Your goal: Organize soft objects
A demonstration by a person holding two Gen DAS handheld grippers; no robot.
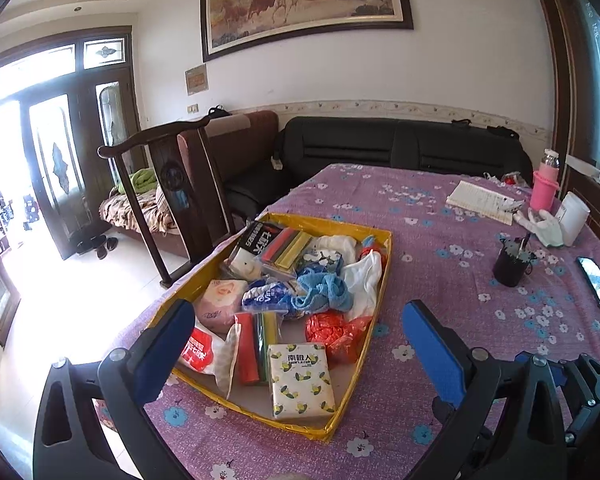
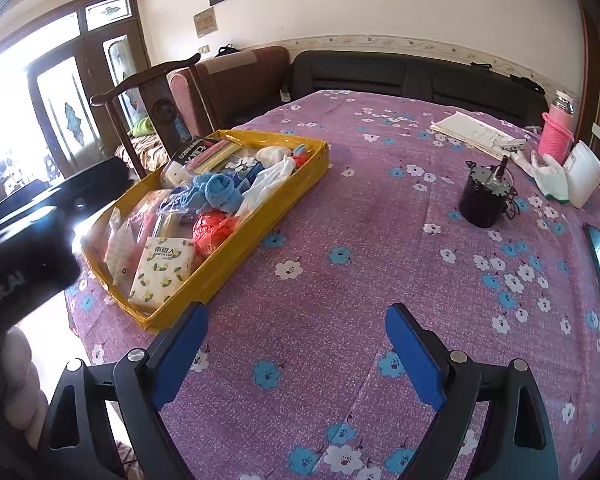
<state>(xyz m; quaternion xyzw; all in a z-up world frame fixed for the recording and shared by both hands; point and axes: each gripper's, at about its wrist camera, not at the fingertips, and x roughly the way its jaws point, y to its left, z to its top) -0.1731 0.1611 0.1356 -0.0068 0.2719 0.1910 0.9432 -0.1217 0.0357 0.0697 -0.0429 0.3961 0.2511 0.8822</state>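
A yellow tray (image 1: 382, 272) on the purple flowered tablecloth holds several soft things. Among them are a lemon-print tissue pack (image 1: 302, 380), a crumpled red plastic bag (image 1: 332, 334), a blue towel (image 1: 320, 288), a white cloth (image 1: 364, 276) and a pink tissue pack (image 1: 220, 300). My left gripper (image 1: 299, 312) hangs open above the tray's near end, with nothing between its blue pads. My right gripper (image 2: 297, 316) is open over bare tablecloth, to the right of the tray (image 2: 260, 236). The left gripper's black body (image 2: 28, 240) shows at the left of the right wrist view.
On the right of the table are a black cup-like object (image 1: 512, 264), a phone (image 1: 596, 280), a white glove (image 1: 548, 224), a pink bottle (image 1: 544, 188) and a notebook (image 1: 480, 200). A wooden chair (image 1: 180, 184) stands behind the tray, with sofas beyond it.
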